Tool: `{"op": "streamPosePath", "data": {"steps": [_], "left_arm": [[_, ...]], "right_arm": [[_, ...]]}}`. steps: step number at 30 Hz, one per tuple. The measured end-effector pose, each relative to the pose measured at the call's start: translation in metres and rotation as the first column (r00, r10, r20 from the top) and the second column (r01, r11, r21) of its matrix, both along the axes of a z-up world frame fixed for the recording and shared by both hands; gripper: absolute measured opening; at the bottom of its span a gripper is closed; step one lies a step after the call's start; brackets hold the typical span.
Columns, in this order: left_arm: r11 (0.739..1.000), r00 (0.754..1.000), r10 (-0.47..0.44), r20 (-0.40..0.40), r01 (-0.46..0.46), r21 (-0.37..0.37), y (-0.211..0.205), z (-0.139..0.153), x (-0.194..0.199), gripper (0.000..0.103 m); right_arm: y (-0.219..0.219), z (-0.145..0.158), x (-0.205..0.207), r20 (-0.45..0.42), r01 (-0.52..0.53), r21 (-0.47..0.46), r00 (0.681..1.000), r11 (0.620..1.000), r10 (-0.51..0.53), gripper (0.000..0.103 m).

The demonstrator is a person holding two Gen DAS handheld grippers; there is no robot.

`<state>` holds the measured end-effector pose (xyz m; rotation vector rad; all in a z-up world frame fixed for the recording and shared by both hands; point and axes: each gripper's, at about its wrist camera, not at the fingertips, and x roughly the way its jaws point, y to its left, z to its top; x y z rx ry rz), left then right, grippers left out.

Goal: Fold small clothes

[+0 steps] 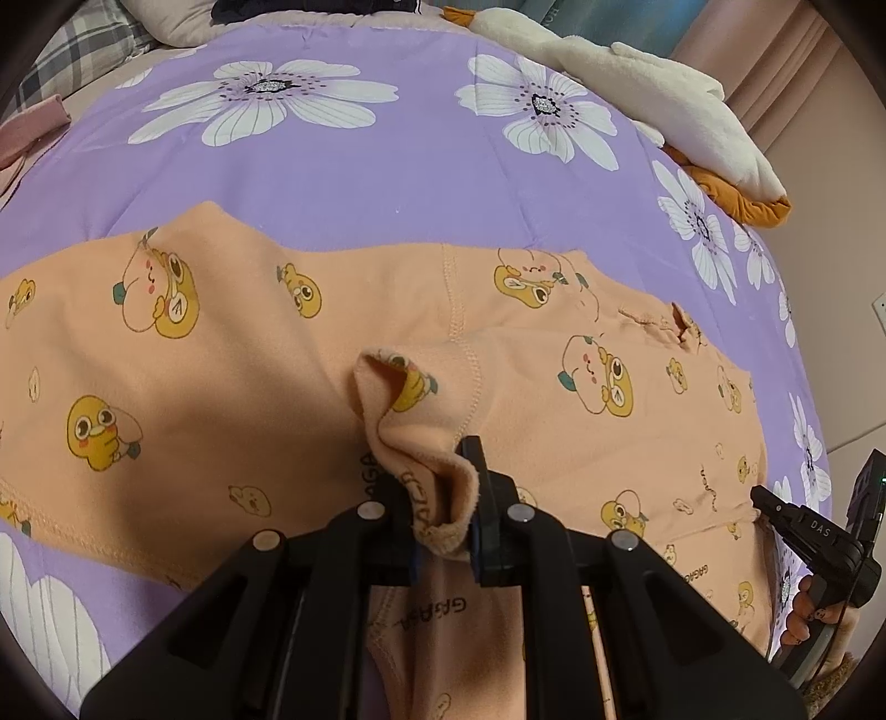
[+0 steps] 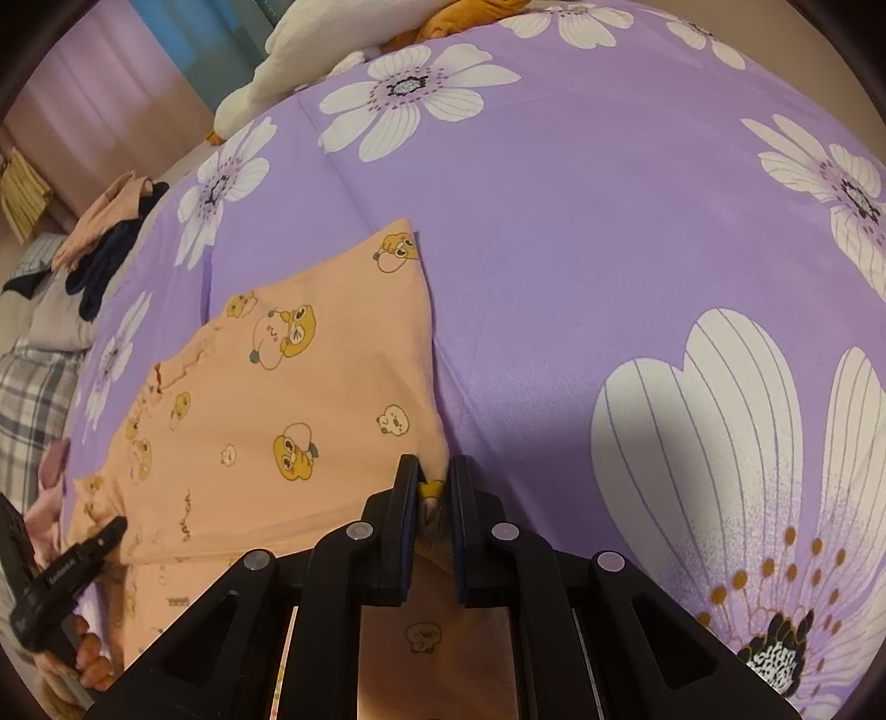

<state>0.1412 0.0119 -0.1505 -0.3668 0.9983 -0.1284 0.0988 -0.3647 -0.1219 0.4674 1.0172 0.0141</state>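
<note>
A small peach garment [image 1: 249, 354] printed with yellow cartoon ducks lies spread on a purple flowered bedspread [image 1: 398, 160]. My left gripper [image 1: 437, 476] is shut on a bunched fold of its lettered edge, lifted a little off the bed. In the right wrist view the same garment [image 2: 310, 399] runs away to the left, and my right gripper [image 2: 433, 473] is shut on its near corner. Each gripper shows in the other's view: the right gripper [image 1: 761, 495] at the garment's right edge, the left gripper [image 2: 113, 526] at the lower left, with a hand [image 2: 88, 659] on its handle.
A white and orange plush toy [image 1: 637, 83] lies at the bed's far edge. A pile of dark and peach clothes [image 2: 111, 232] sits far left in the right wrist view. A plaid pillow [image 1: 83, 50] and a pink cloth [image 1: 33, 122] lie at the far left. The bedspread [image 2: 609, 232] stretches right.
</note>
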Motion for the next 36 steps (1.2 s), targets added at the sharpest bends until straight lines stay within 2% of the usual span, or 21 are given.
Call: {"op": "streamPosePath", "data": {"steps": [6, 11, 15, 17, 18, 19, 20, 21, 22, 23, 24, 25, 27, 29, 31, 36], "left_arm": [[1.0, 1.0, 0.016, 0.015, -0.016, -0.013, 0.0, -0.001, -0.003, 0.015], [0.998, 0.999, 0.045, -0.006, -0.045, -0.045, 0.003, -0.001, 0.0, 0.015], [0.992, 0.996, 0.069, -0.06, -0.075, -0.104, 0.01, 0.005, -0.001, 0.015], [0.986, 0.991, 0.084, -0.103, -0.098, -0.136, 0.017, 0.009, -0.005, 0.017], [0.982, 0.988, 0.1, -0.121, -0.118, -0.148, 0.022, 0.013, -0.009, 0.02], [0.978, 0.985, 0.118, -0.123, -0.137, -0.158, 0.027, 0.02, -0.017, 0.027], [0.978, 0.986, 0.129, -0.109, -0.145, -0.151, 0.03, 0.028, -0.024, 0.033], [0.98, 0.987, 0.14, -0.084, -0.15, -0.127, 0.033, 0.037, -0.032, 0.046], [0.984, 0.987, 0.154, -0.038, -0.157, -0.085, 0.037, 0.051, -0.044, 0.06], [0.985, 0.987, 0.162, -0.014, -0.162, -0.058, 0.041, 0.058, -0.052, 0.067], [0.984, 0.984, 0.18, 0.011, -0.18, -0.018, 0.048, 0.067, -0.062, 0.082], [0.981, 0.98, 0.196, 0.025, -0.196, -0.001, 0.053, 0.072, -0.069, 0.091], [0.97, 0.969, 0.241, 0.045, -0.242, 0.008, 0.069, 0.078, -0.083, 0.093], [0.957, 0.957, 0.289, 0.033, -0.289, 0.003, 0.086, 0.079, -0.093, 0.093], [0.938, 0.938, 0.347, 0.015, -0.347, -0.006, 0.104, 0.079, -0.102, 0.093], [0.913, 0.913, 0.407, 0.011, -0.407, -0.041, 0.127, 0.081, -0.116, 0.094]], "right_arm": [[0.001, 0.0, 0.001, -0.004, 0.01, 0.002, 1.0, 1.0, -0.01, 0.005], [0.004, 0.0, 0.001, -0.008, 0.019, -0.012, 1.0, 1.0, -0.019, 0.005], [0.006, 0.002, 0.004, -0.013, 0.012, -0.028, 1.0, 1.0, -0.013, 0.008], [0.001, 0.003, 0.005, -0.015, -0.008, 0.004, 1.0, 1.0, 0.008, 0.012], [-0.004, 0.004, 0.004, -0.024, -0.004, 0.044, 1.0, 0.999, 0.005, 0.021], [-0.008, 0.005, 0.002, -0.029, 0.001, 0.085, 1.0, 0.996, 0.001, 0.038], [-0.01, 0.008, -0.001, -0.025, 0.0, 0.114, 1.0, 0.993, 0.002, 0.048], [-0.012, 0.012, -0.004, -0.016, 0.0, 0.124, 1.0, 0.992, 0.002, 0.067], [-0.012, 0.018, -0.008, -0.004, 0.007, 0.103, 1.0, 0.995, -0.007, 0.076], [-0.012, 0.025, -0.011, 0.006, 0.015, 0.071, 1.0, 0.997, -0.015, 0.077], [-0.01, 0.031, -0.014, 0.016, 0.021, 0.036, 1.0, 0.999, -0.022, 0.077], [-0.008, 0.039, -0.017, 0.028, 0.021, 0.007, 0.999, 1.0, -0.022, 0.077], [-0.005, 0.054, -0.022, 0.068, 0.005, 0.002, 0.998, 1.0, -0.005, 0.077], [-0.001, 0.066, -0.026, 0.112, -0.016, 0.01, 0.994, 1.0, 0.015, 0.079], [0.008, 0.081, -0.032, 0.163, -0.038, 0.003, 0.986, 0.999, 0.037, 0.085], [0.029, 0.104, -0.039, 0.241, -0.101, -0.036, 0.965, 0.994, 0.107, 0.089]]}}
